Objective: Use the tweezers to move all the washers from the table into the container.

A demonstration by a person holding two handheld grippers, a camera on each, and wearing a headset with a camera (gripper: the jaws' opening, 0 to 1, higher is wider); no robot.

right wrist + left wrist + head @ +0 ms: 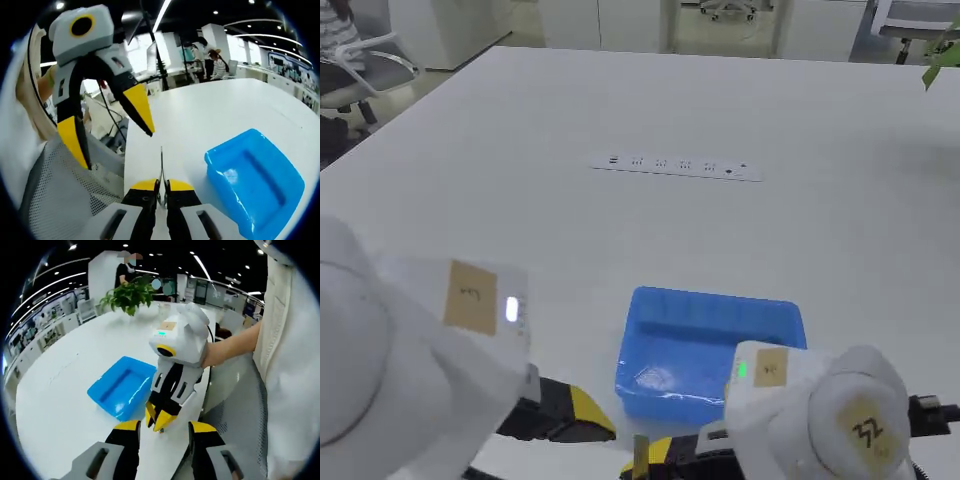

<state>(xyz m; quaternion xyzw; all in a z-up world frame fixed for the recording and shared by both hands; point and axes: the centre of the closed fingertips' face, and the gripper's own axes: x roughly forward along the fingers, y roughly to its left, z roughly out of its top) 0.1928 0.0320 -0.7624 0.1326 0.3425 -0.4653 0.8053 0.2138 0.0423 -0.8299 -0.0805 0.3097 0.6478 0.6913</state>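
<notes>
Head view, claws: the left gripper (pixel 570 415) comes in at the lower left and the right gripper (pixel 670 455) at the lower right. From here I cannot tell how far either stands open.
Head view, task things: the blue container (pixel 710 345) sits just beyond both grippers, near the table's near edge. A thin pale strip, likely the tweezers (pixel 640 455), pokes up beside the right gripper.
Head view, room: the white table (pixel 620 100) runs wide and bare beyond the container. A power strip (pixel 675 166) lies well apart from it, toward the far side.
Left gripper view, claws: its own jaws stand wide apart with nothing between them. The right gripper faces them with its yellow tips pressed together, a hand (pixel 220 351) behind it.
Left gripper view, edges: the container lies just left of the right gripper, and the table edge curves close on the right. A plant (pixel 127 294) stands at the far end.
Right gripper view, claws: its own jaws pinch the tweezers, whose thin blades point forward over the table. The left gripper hangs at upper left, jaws spread.
Right gripper view, edges: the container is near on the right, and a mesh chair (pixel 65 200) lies past the table edge on the left.
</notes>
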